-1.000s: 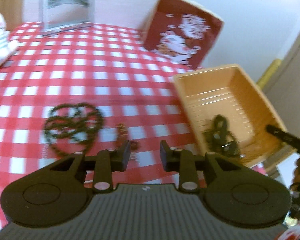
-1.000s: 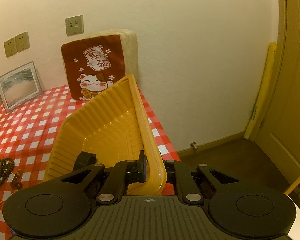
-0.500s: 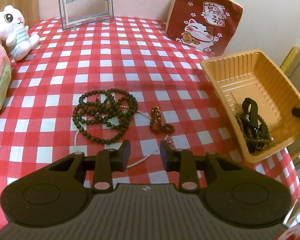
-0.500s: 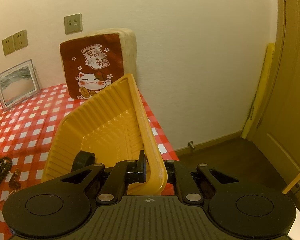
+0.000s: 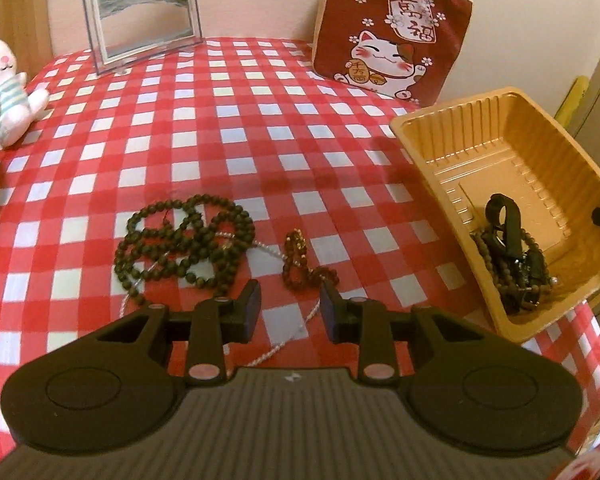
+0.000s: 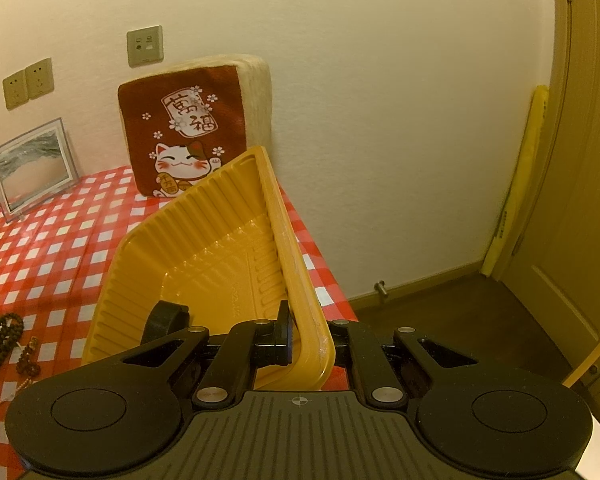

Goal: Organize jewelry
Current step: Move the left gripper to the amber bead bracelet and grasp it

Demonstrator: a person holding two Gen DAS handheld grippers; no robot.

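While the left tongs (image 5: 290,306) hang spread apart and empty above the red-checked tabletop (image 5: 260,120), the loose jewelry lies just ahead of them. Farthest left is the coiled dark bead necklace (image 5: 186,240), with a thin pearl strand (image 5: 284,334) running out from under it and passing below the tongs. Just right of that sits the small amber bracelet (image 5: 300,258), close to the tips and almost centred between them, so it looks like the next piece to take. To do that well, the tongs should drop straight down over the bunched part of the bracelet and close only once both tips straddle it, keeping clear of the pearl strand so it does not get dragged along. Further right, the orange tray (image 5: 428,136) already holds a dark tangle of beads and a black strap (image 5: 512,256) in its near corner. At the right edge, the right tongs (image 6: 310,344) are closed on the tray's rim, tilting it, which should ease the drop.
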